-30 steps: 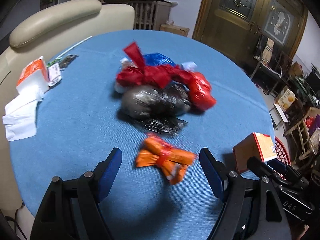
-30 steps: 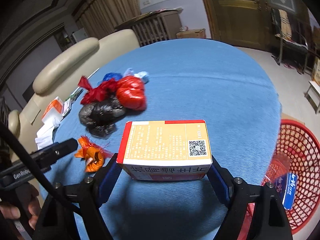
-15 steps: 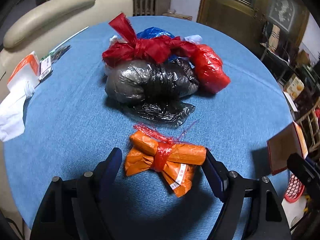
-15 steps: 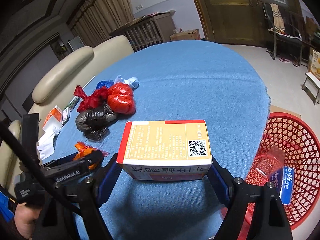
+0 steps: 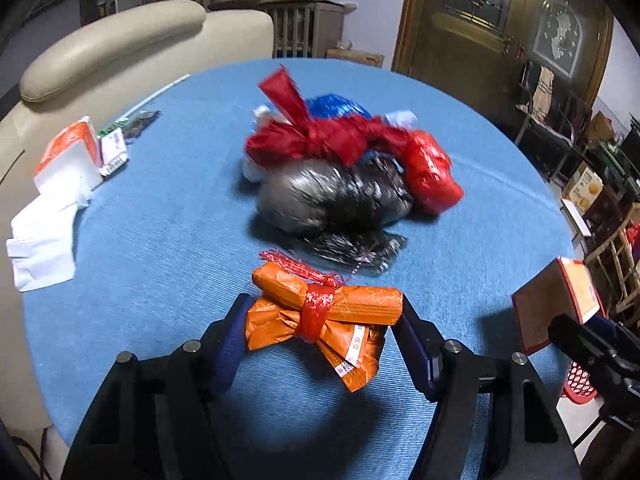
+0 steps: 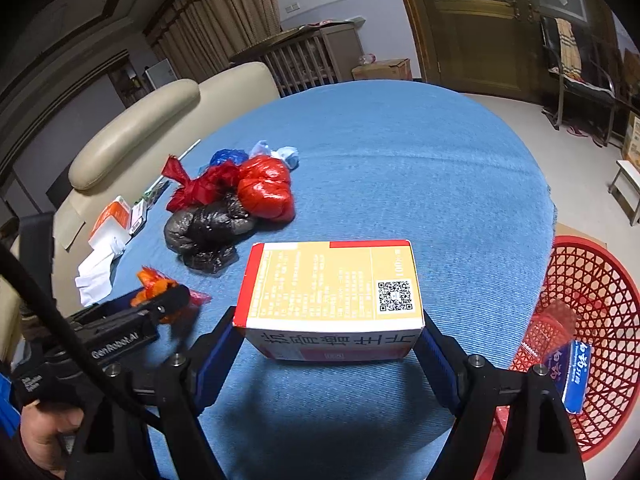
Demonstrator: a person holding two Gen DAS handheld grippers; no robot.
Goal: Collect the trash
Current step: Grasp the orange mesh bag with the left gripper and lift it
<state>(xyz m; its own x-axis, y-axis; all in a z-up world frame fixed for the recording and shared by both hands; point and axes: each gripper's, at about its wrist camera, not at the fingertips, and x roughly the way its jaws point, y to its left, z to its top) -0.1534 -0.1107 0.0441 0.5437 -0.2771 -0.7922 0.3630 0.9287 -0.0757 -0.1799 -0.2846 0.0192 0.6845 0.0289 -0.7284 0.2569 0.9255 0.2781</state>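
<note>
My left gripper (image 5: 322,316) is shut on an orange wrapper bundle (image 5: 324,312) tied with red net and holds it just above the blue table (image 5: 160,240). The bundle also shows in the right wrist view (image 6: 156,288), behind the left gripper's body. My right gripper (image 6: 330,328) is shut on a yellow and red medicine box (image 6: 330,292), held above the table's near right edge. The box shows at the right in the left wrist view (image 5: 556,304). A red mesh trash basket (image 6: 600,288) stands on the floor to the right, with a plastic bottle (image 6: 560,340) in it.
A pile of tied bags lies mid-table: red bag (image 5: 428,172), black bag (image 5: 332,196), blue bag (image 5: 336,106). Tissue pack (image 5: 68,156) and white tissues (image 5: 40,248) lie at the left edge. A beige sofa (image 5: 120,44) stands behind the table.
My left gripper moved forward around the orange bundle, closed on it and pulled back from the bag pile. My right gripper kept hold of the box and drifted toward the basket side.
</note>
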